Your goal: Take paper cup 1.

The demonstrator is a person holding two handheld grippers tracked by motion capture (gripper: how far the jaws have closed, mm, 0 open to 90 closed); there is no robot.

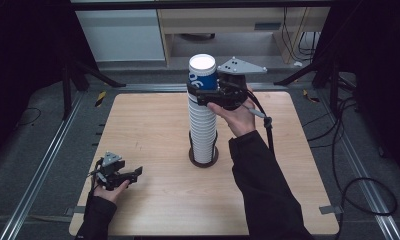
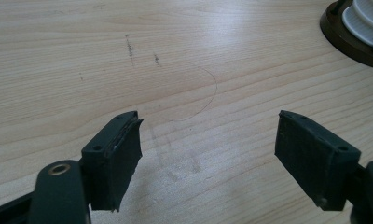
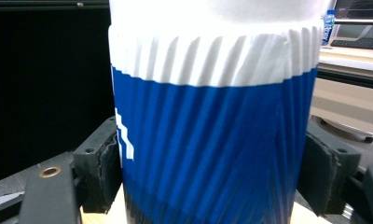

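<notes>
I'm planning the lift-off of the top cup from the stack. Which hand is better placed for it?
Right, I'd say. The right gripper already has its jaws shut on the blue top cup of the cup stack. The left gripper sits open, low near the table edge, apart from the stack.

Two black hand-held grippers, dark sleeves on both arms

The person wears dark, near-black long sleeves (image 1: 268, 185) reaching to the wrists. Each hand carries a black two-jaw tool: the left gripper (image 1: 133, 174) and the right gripper (image 1: 204, 93) each bear a grey three-cornered plate on top, the right one's (image 1: 240, 66) marked with small dark dots. A black cable (image 1: 266, 127) with a pale grey fitting trails from the right gripper along the forearm. In the left gripper view, the fingers (image 2: 113, 158) are blocky and matte black, faced with dark pads worn at the edges, with small recessed screw holes and a brass-coloured ringed hole on the arm below.
</notes>
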